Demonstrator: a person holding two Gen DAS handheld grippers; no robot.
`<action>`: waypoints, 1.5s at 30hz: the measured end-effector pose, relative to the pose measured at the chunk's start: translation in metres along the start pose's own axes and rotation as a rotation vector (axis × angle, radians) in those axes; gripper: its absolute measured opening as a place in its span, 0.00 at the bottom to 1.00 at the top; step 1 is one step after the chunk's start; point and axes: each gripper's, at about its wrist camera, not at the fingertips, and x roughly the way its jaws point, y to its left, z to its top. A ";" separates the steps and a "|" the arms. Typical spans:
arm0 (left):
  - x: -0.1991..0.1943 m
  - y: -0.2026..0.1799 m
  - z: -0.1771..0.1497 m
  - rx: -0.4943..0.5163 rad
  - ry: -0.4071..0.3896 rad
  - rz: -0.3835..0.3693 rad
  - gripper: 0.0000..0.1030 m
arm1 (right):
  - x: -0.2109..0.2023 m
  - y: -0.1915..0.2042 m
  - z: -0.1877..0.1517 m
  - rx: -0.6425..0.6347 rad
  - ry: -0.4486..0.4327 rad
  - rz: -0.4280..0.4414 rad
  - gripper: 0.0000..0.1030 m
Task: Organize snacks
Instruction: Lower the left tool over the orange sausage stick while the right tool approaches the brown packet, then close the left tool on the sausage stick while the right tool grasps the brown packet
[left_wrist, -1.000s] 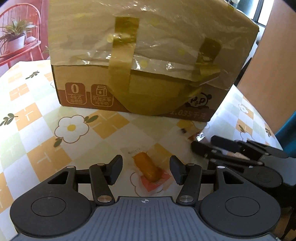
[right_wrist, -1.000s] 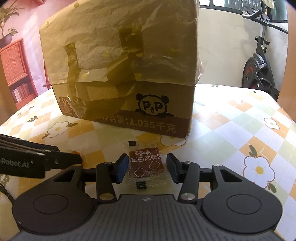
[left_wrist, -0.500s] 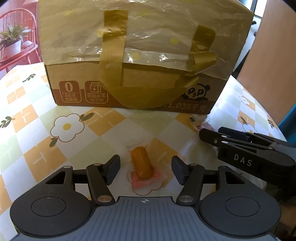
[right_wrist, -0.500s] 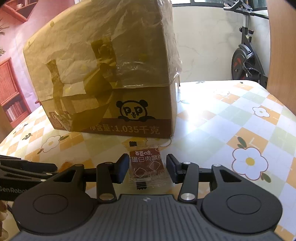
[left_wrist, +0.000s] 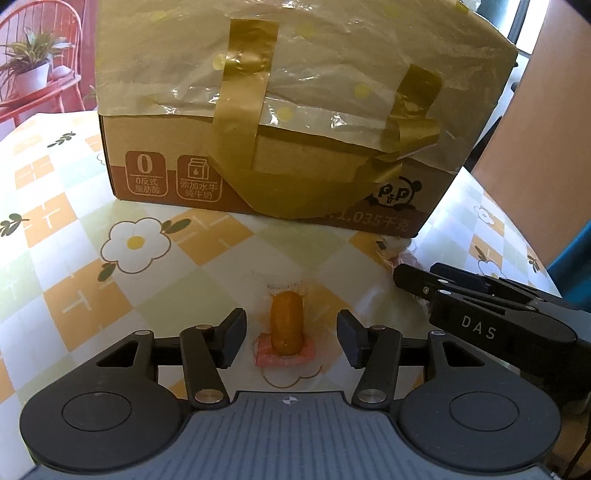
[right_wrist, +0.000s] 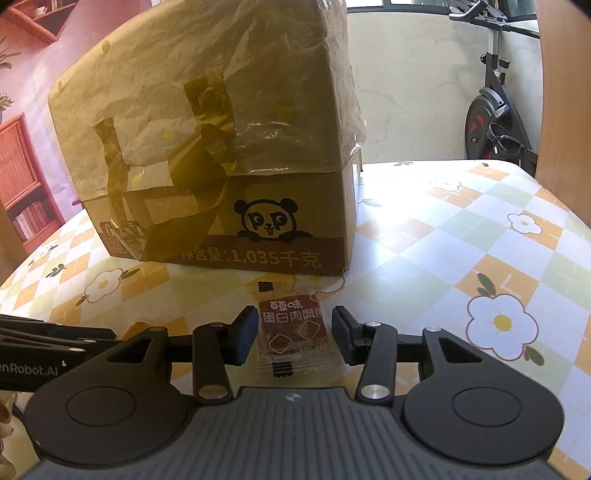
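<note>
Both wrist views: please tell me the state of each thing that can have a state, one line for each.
Left gripper: open, jaws on either side of the orange snack, not touching it.
Right gripper: open, jaws flanking the brown snack packet.
Orange snack: sealed in clear wrap, lying flat on the table.
Brown snack packet: sealed, lying flat.
Cardboard box: upright, top covered with taped plastic film.
Tablecloth: spread flat.

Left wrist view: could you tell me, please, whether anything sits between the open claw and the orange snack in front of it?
Nothing visible does. The left claw is open, and the orange snack lies on the tablecloth between its fingers. The right claw is off to the side, and the cardboard box stands beyond.
</note>
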 end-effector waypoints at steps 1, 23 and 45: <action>0.000 -0.001 -0.001 0.017 -0.004 0.003 0.56 | 0.000 0.000 0.000 0.002 0.000 0.002 0.46; -0.023 0.005 -0.004 0.063 -0.081 -0.007 0.30 | -0.012 -0.004 -0.003 0.026 -0.069 0.058 0.46; -0.077 0.045 0.007 0.019 -0.201 -0.026 0.30 | -0.066 0.014 0.003 -0.065 -0.139 -0.011 0.45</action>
